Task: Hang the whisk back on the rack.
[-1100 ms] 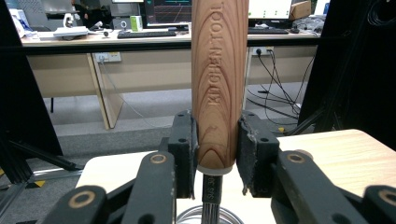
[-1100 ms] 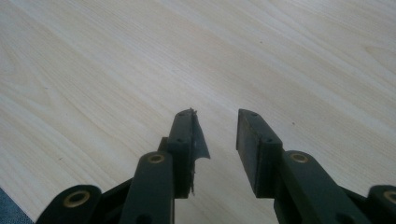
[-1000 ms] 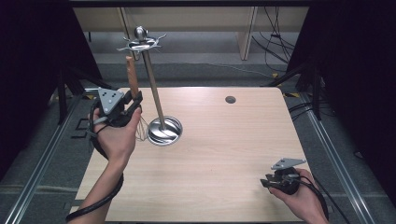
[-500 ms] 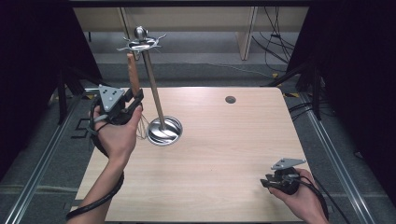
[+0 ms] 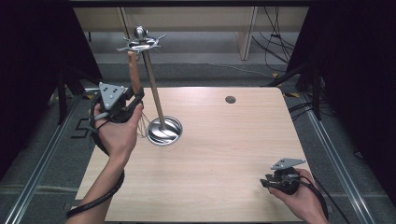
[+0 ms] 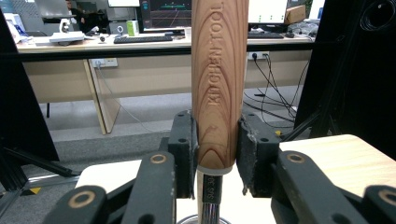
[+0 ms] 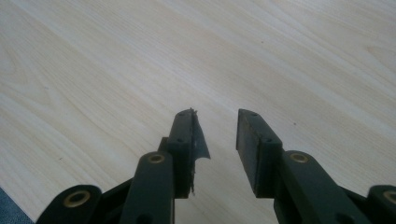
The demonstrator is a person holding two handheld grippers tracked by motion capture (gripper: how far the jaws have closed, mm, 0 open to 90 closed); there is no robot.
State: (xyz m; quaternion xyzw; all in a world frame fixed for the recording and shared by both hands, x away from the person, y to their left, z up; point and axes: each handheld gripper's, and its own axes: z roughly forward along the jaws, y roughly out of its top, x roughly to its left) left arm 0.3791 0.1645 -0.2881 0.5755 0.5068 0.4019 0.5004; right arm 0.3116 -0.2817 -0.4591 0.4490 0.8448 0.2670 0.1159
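My left gripper (image 5: 133,100) is clamped on the whisk's wooden handle (image 6: 218,84), upright beside the stand (image 5: 154,88); right gripper (image 7: 215,140) apart, empty, over the table (image 5: 224,154). I keep the handle vertical while raising it to a hook. Left gripper view reads "KITCHEN TOOL"; the wires are probably a whisk

There is one kitchen tool with a wooden handle (image 6: 217,84), and one metal stand (image 5: 154,88) made up of a single upright pole on a single round base, topped by one ring of hooks. Two hand-held grippers are present, the left gripper (image 5: 125,103) and the right gripper (image 5: 275,181), each carrying one grey three-cornered plate. One wooden table (image 5: 233,144) carries one small dark hole (image 5: 230,99).
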